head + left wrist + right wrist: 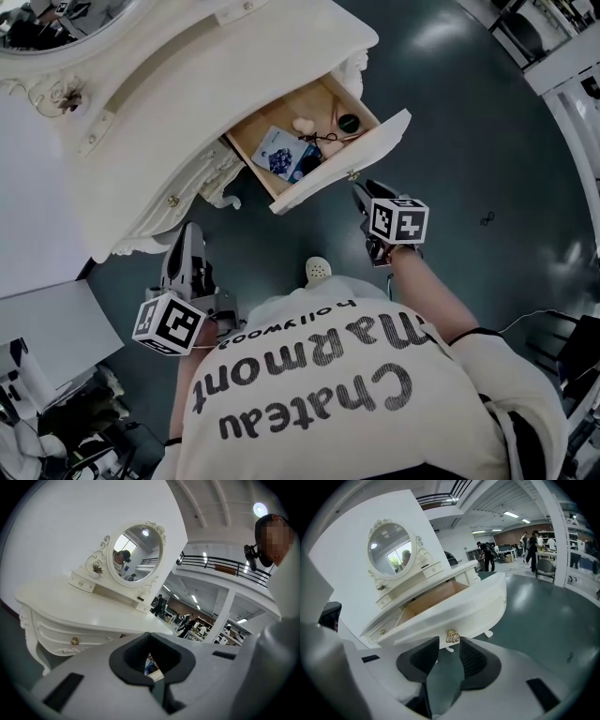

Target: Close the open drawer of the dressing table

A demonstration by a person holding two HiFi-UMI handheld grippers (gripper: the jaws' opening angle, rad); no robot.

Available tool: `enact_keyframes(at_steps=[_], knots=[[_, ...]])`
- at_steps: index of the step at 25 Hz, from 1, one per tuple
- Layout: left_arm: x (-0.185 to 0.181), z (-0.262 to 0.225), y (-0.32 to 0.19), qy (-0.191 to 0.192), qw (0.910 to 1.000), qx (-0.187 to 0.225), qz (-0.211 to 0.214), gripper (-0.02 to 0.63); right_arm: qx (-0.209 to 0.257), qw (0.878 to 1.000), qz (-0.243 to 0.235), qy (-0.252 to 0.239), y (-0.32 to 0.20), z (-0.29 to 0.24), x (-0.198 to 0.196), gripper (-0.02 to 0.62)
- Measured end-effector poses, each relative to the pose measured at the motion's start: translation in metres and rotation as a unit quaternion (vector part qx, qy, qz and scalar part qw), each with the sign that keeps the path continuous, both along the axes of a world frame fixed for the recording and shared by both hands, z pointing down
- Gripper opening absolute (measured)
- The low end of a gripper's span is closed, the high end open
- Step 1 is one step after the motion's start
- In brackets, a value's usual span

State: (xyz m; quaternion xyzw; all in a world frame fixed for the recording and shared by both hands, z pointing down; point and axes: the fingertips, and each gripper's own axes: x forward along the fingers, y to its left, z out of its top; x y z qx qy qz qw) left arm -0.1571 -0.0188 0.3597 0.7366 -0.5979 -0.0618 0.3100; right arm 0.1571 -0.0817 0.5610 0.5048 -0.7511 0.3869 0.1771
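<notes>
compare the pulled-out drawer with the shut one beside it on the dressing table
The open drawer is pulled out, showing a wooden inside with small items; the closed drawer sits flush, contents hidden. The open drawer's knob is at the tips of the open right gripper; the closed drawer's knob has no gripper at it. Both are white with a gold knob.

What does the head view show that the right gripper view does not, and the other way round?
Only the head view: the drawer's contents, such as a blue packet and a dark round jar, plus the left hand-held gripper. Only the right gripper view: a look along the right hand-held gripper and its open jaws, the gold knob near their tips, ungripped, and people far behind. Both: the open drawer of the white dressing table.
</notes>
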Motion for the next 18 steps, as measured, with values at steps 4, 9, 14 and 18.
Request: enact_keyframes(at_steps=[4,9,14,18], knots=[[-0.007,0.005,0.007,0.005,0.9998,-0.01,-0.019,0.008,-0.011,1.0,-0.007,0.003,-0.003,0.009,0.0,0.153],[-0.018,0.016,0.021,0.003,0.9987,-0.029,-0.042,0.008,-0.016,1.0,-0.009,0.008,-0.012,0.02,-0.001,0.155],[-0.025,0.014,0.029,0.008,0.998,-0.038,-0.051,0.008,-0.01,1.0,-0.01,0.007,-0.018,0.02,-0.004,0.16],[-0.028,0.013,0.03,0.001,0.9979,-0.039,-0.052,0.008,-0.001,1.0,-0.024,0.007,-0.023,0.021,-0.011,0.16]])
